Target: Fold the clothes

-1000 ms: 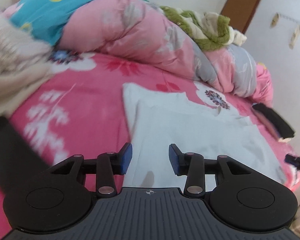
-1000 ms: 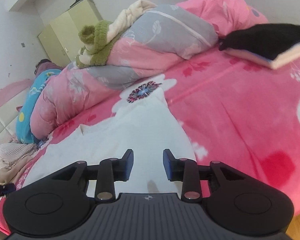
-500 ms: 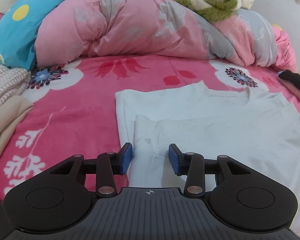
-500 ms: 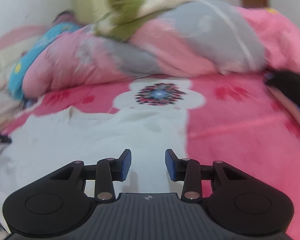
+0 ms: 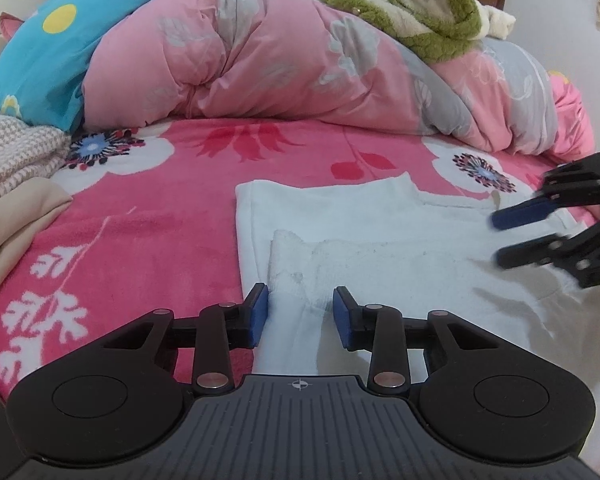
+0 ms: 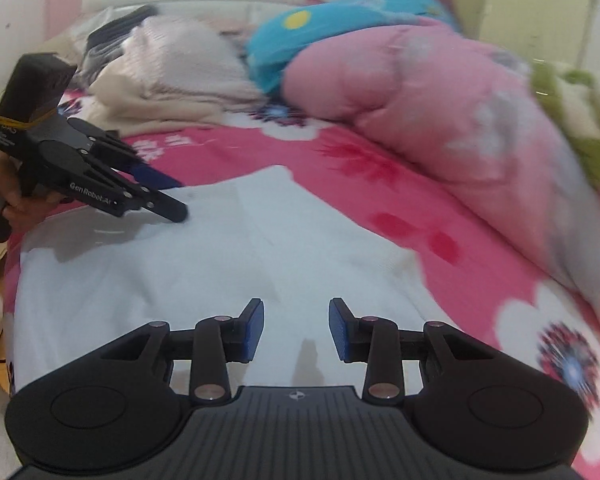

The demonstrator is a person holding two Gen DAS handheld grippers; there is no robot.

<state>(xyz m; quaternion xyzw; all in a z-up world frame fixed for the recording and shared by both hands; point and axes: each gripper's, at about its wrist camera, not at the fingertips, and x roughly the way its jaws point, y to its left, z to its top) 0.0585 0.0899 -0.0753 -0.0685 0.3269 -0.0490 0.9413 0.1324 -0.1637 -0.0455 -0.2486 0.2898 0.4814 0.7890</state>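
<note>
White garment [image 5: 380, 240] flat on the bed [image 5: 160, 216] near its front edge: light, limp; best gripped at edges. Left tongs [image 5: 300, 312] and right tongs [image 6: 296, 330] open, empty.

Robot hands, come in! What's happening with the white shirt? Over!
Left gripper open, right gripper open, both over white shirt. Shirt flat on pink bedsheet. Nothing in the way.
</note>
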